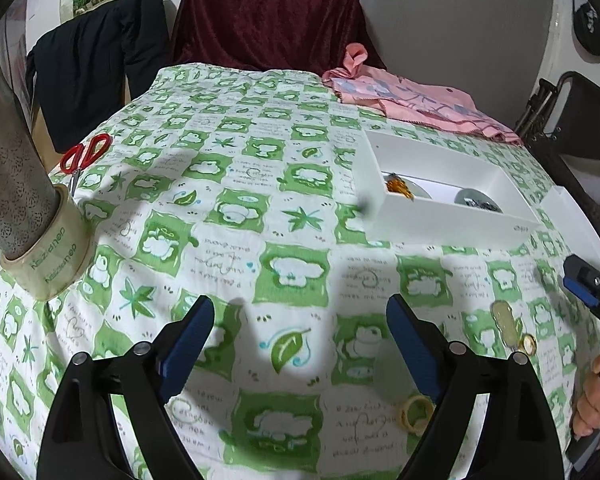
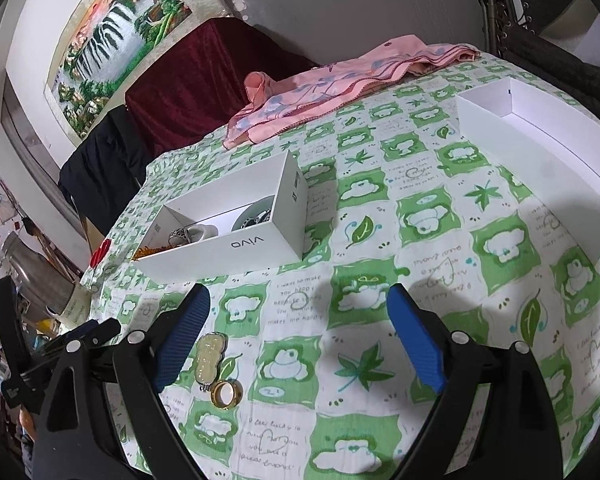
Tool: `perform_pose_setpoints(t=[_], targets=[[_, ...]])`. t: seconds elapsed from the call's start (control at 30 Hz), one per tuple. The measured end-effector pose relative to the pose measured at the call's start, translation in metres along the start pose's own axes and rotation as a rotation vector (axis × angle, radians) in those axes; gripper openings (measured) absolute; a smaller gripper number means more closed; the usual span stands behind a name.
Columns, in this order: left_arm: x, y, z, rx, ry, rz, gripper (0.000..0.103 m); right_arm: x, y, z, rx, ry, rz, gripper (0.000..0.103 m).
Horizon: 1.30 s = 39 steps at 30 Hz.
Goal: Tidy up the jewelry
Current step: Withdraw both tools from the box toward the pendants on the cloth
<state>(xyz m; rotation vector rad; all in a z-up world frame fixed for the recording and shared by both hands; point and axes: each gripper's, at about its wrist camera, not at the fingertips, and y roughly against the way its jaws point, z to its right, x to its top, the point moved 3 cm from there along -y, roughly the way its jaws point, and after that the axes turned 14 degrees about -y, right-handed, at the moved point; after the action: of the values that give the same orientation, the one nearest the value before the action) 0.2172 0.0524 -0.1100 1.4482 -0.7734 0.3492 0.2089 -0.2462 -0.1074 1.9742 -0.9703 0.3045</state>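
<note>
**Both grippers wide open above the cloth, loose jewelry near them, box farther back**

The left gripper (image 1: 300,336) hangs over the green-and-white printed tablecloth (image 1: 236,208) with its jaws spread wide and nothing between them. Just inside its right finger a pale yellow ring (image 1: 417,409) lies flat on the cloth. A little farther right sit a pale oval pendant (image 1: 503,320) and, touching its near end, a gold ring (image 1: 527,345). At the right edge of the left wrist view a hand (image 1: 590,396) grips a gripper handle.

The right gripper (image 2: 298,336) also stands wide open and empty. The same oval pendant (image 2: 209,357) and gold ring (image 2: 226,393) lie just beside its left finger, outside the gap.

Farther back is the open white vivo box (image 2: 260,242), with an orange beaded piece (image 2: 150,251), a silver ring (image 2: 179,235) and other dark metallic pieces inside. To its right, well apart, lies the empty white box lid (image 2: 540,148).

Along the left side of the table sit a roll of clear tape (image 1: 50,252) around a metal cylinder (image 1: 8,168), and beyond it red-handled scissors (image 1: 85,156). At the far edge lies a pink cloth (image 1: 412,98), with a dark red draped chair (image 1: 268,16) behind.
</note>
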Motion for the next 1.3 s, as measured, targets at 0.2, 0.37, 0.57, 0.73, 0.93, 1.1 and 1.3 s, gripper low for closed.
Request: perform_pose_setpoints(t=[0.2,0.37,0.57,0.73,0.93,1.1,1.3], targets=[[-0.01,0.004,0.012,-0.031,-0.042,-0.016,0.087,0.0,0.0,0.001,0.0,-0.007,-0.004,0.086],[-0.016,0.004,0.021,-0.077,-0.08,-0.04,0.087,0.002,0.0,0.004,0.001,-0.024,-0.003,0.088],[-0.023,0.001,0.028,-0.097,-0.121,-0.072,0.087,0.002,0.001,0.006,0.001,-0.03,-0.003,0.088],[-0.025,0.0,0.031,-0.063,-0.151,-0.082,0.084,0.003,0.001,0.006,0.001,-0.032,-0.002,0.089],[-0.025,0.002,0.026,-0.017,-0.168,-0.076,0.071,0.003,0.001,0.006,0.002,-0.033,-0.002,0.089],[-0.013,-0.008,0.012,-0.004,-0.129,-0.074,0.069,0.003,0.002,0.005,0.001,-0.027,0.0,0.089],[-0.014,-0.003,0.023,-0.025,-0.178,-0.047,0.066,0.001,0.001,0.002,0.002,-0.009,-0.007,0.089]])
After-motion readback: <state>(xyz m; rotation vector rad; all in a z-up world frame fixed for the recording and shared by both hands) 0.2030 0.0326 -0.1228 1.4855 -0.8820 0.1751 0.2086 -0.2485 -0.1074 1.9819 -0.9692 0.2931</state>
